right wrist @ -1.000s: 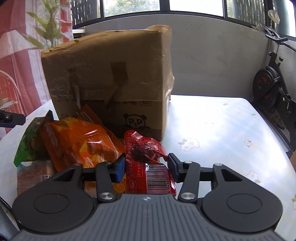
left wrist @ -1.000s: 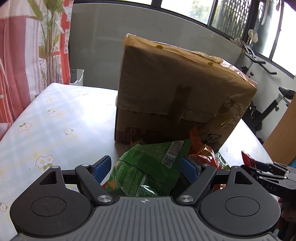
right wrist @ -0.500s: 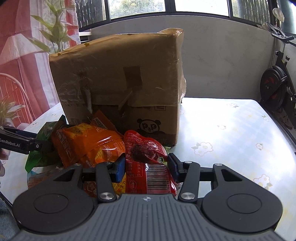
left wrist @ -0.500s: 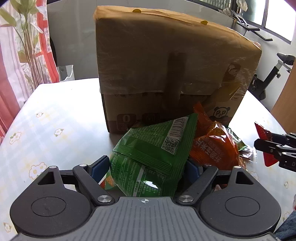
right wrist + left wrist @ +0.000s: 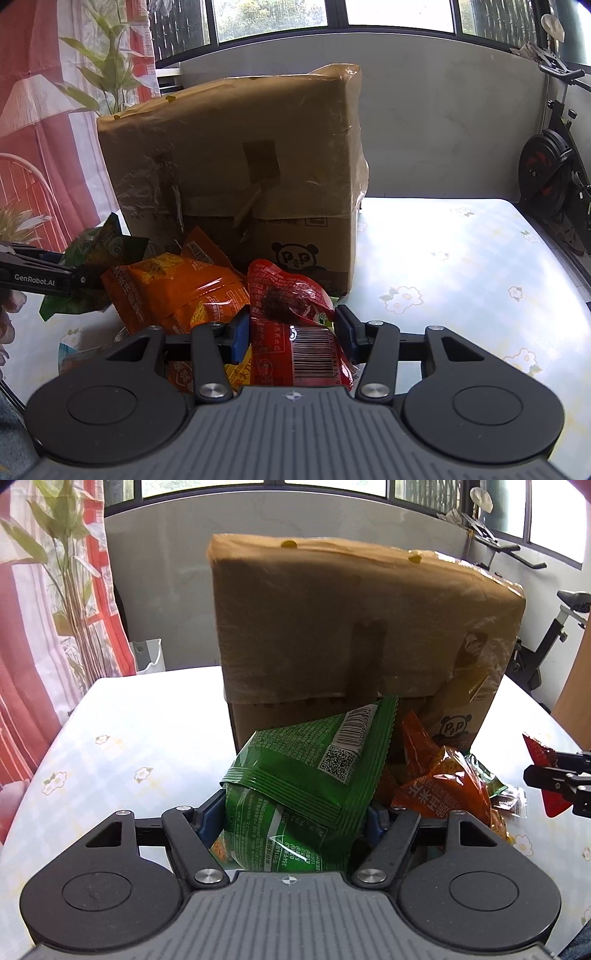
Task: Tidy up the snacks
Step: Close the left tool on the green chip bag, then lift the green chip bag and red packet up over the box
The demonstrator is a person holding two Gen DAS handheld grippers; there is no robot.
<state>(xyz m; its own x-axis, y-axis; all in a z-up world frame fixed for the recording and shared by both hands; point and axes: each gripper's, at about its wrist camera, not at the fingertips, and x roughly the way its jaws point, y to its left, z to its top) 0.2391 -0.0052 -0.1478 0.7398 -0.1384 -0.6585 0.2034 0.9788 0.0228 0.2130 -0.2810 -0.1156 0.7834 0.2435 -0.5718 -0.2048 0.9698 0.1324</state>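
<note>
My left gripper (image 5: pixel 291 814) is shut on a green snack bag (image 5: pixel 314 775) and holds it above the table in front of a tall cardboard box (image 5: pixel 351 627). My right gripper (image 5: pixel 291 332) is shut on a red snack bag (image 5: pixel 291 314). Orange snack bags (image 5: pixel 177 291) lie in a pile on the table at the foot of the box (image 5: pixel 240 166). In the left wrist view the right gripper with the red bag (image 5: pixel 546 775) shows at the right edge. In the right wrist view the left gripper with the green bag (image 5: pixel 92 258) shows at the left edge.
The table (image 5: pixel 461 258) has a pale floral cloth. A potted plant (image 5: pixel 66 572) and red curtain stand at the left. An exercise bike (image 5: pixel 554 177) stands at the right past the table edge. A low wall runs behind the table.
Both grippers have lifted with their bags still held. The left wrist view has swung right and higher, so the box now stands more centred and taller.
</note>
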